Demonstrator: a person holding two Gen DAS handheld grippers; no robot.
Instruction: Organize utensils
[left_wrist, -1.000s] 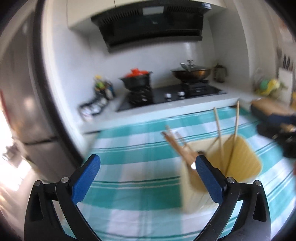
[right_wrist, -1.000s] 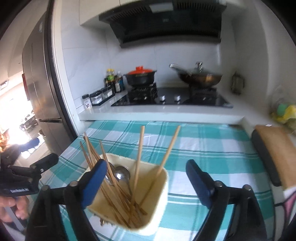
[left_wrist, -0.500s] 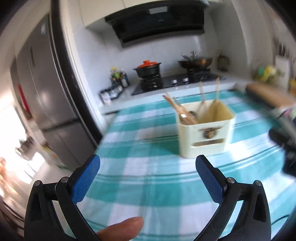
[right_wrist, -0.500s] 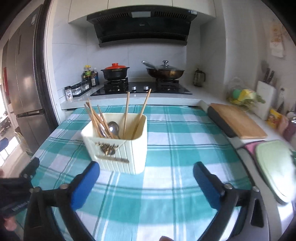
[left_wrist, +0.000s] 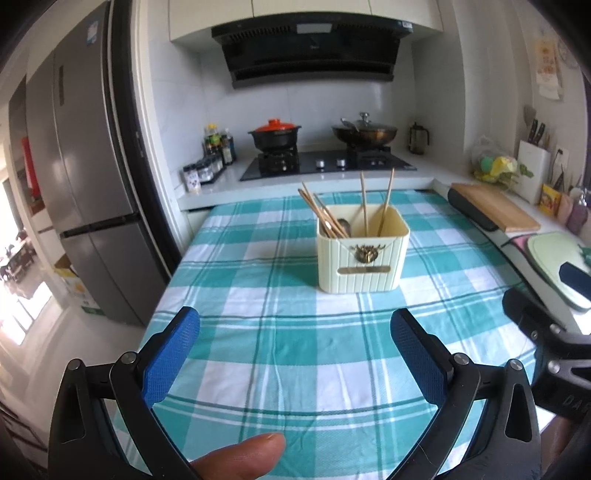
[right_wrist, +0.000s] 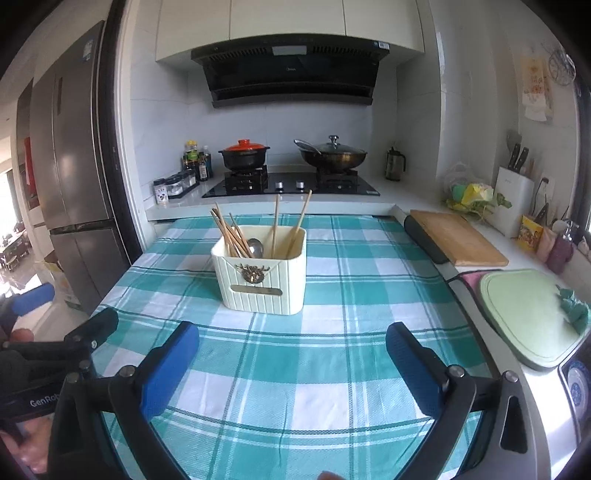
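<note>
A cream ribbed utensil holder (left_wrist: 364, 258) stands on the teal checked tablecloth (left_wrist: 258, 332); it also shows in the right wrist view (right_wrist: 263, 275). It holds several wooden chopsticks (left_wrist: 321, 214) and a metal spoon (right_wrist: 255, 246). My left gripper (left_wrist: 295, 336) is open and empty, well short of the holder. My right gripper (right_wrist: 291, 350) is open and empty, also short of the holder. The right gripper's body shows at the right edge of the left wrist view (left_wrist: 546, 332).
A fridge (left_wrist: 85, 166) stands left of the table. Behind is a counter with a stove (right_wrist: 291, 184), a red-lidded pot (right_wrist: 243, 155) and a wok (right_wrist: 332, 155). At right lie a wooden board (right_wrist: 458, 238), a green board (right_wrist: 528, 317) and a knife block (right_wrist: 511, 206).
Both grippers have pulled back from the holder toward the table's near edge. The holder now stands farther off and sharp in both views. Both stay open.
</note>
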